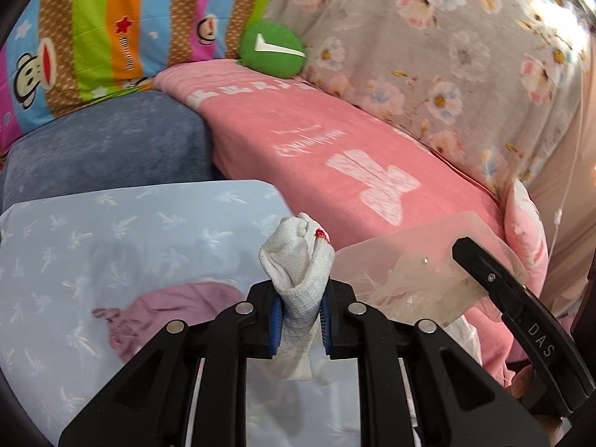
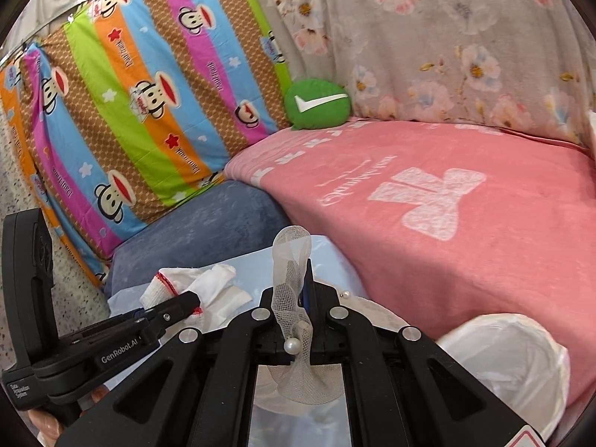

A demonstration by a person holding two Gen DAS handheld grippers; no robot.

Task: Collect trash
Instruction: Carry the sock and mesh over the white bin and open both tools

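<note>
Both grippers carry trash above the bed, ready for the bin.

Over the pink blanket (image 2: 465,260) and pale blue pillow (image 1: 111,231), the white-lined bin (image 2: 521,365) waits at lower right of the right wrist view. The left gripper (image 1: 300,320) is clamped on a white knitted rag (image 1: 298,272); the right gripper (image 2: 298,313) is pinched shut on a strip of pearl-trimmed mesh (image 2: 288,260). Next, I judge, each load must be brought over the bin's mouth and released.

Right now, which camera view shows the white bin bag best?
The right wrist view: the white bin bag shows its open mouth at lower right. In the left wrist view I cannot make it out for certain.
</note>
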